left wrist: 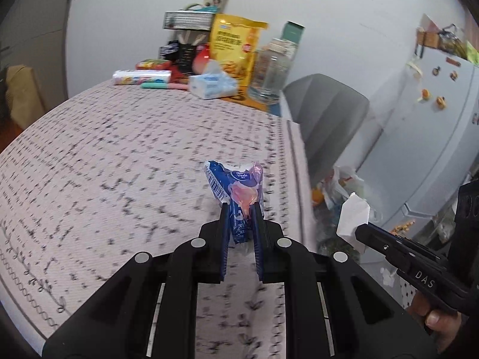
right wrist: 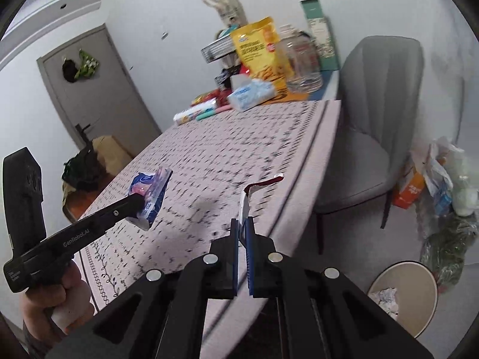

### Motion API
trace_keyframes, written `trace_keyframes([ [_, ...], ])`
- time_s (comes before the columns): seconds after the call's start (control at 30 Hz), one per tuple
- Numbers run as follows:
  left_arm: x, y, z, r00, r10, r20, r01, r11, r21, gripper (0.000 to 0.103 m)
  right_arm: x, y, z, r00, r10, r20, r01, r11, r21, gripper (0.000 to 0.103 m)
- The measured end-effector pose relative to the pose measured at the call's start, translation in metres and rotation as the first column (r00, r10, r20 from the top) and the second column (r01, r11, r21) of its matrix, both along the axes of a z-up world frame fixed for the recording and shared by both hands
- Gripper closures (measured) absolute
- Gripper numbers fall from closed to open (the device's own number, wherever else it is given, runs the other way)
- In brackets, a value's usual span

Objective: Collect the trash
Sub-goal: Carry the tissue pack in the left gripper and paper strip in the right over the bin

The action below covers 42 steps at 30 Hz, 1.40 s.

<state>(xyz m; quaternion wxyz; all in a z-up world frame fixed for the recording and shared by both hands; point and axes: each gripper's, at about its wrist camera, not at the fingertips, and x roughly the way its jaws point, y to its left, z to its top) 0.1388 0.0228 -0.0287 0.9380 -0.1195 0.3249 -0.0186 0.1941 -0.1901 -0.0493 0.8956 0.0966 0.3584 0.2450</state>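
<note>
**Two grippers, two scraps clamped above the table**

Two grippers, one scrap in each. Left gripper (left wrist: 239, 209) clamped on a blue-and-pink tissue wrapper (left wrist: 235, 185), crumpled, standing up out of the fingertips above the patterned tablecloth (left wrist: 104, 155). Right gripper (right wrist: 242, 224) pinched tight on a white paper scrap (right wrist: 245, 203) with a dark red torn edge — seen from the left camera as a folded white piece over the table's right edge.

Beyond the left claw, at the far end of the table: one yellow snack bag (left wrist: 235, 51), one tissue pack (left wrist: 211, 85), one clear jar (left wrist: 271, 71), one tall green box (right wrist: 320, 36); smaller packets beside them too blurred to count. One grey chair (right wrist: 374, 125) to the right of the right claw. Below and right of that claw, one round bin (right wrist: 404, 296), partly cut off by the gripper body, crumpled paper inside. Heap of bags against the wall hard to make out.

Tablecloth ahead of both claws bare; table edge just beneath the right fingertips, open floor beyond.
</note>
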Motion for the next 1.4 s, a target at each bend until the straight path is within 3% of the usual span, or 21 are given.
trace_keyframes([
  [0.4, 0.029, -0.083, 0.010, 0.989, -0.149, -0.013, 0.149, 0.988, 0.034, 0.088, -0.003, -0.086, -0.002, 0.989, -0.149, 0.008, 0.149, 0.989, 0.028, 0.098],
  [0.83, 0.067, -0.166, -0.014, 0.953, -0.286, -0.103, 0.292, 0.955, 0.048, 0.088, 0.000, -0.164, -0.043, 0.951, -0.298, -0.078, 0.301, 0.953, 0.027, 0.097],
  [1.0, 0.082, -0.193, -0.030, 0.931, -0.333, -0.148, 0.341, 0.939, 0.034, 0.088, 0.003, -0.190, -0.063, 0.931, -0.347, -0.116, 0.352, 0.936, 0.026, 0.097],
  [1.33, 0.114, -0.259, -0.081, 0.858, -0.428, -0.283, 0.445, 0.895, -0.005, 0.088, 0.013, -0.242, -0.121, 0.880, -0.416, -0.230, 0.434, 0.901, 0.030, 0.094],
  [1.4, 0.118, -0.269, -0.091, 0.847, -0.437, -0.303, 0.455, 0.890, -0.012, 0.088, 0.013, -0.252, -0.129, 0.870, -0.427, -0.245, 0.447, 0.894, 0.033, 0.083],
])
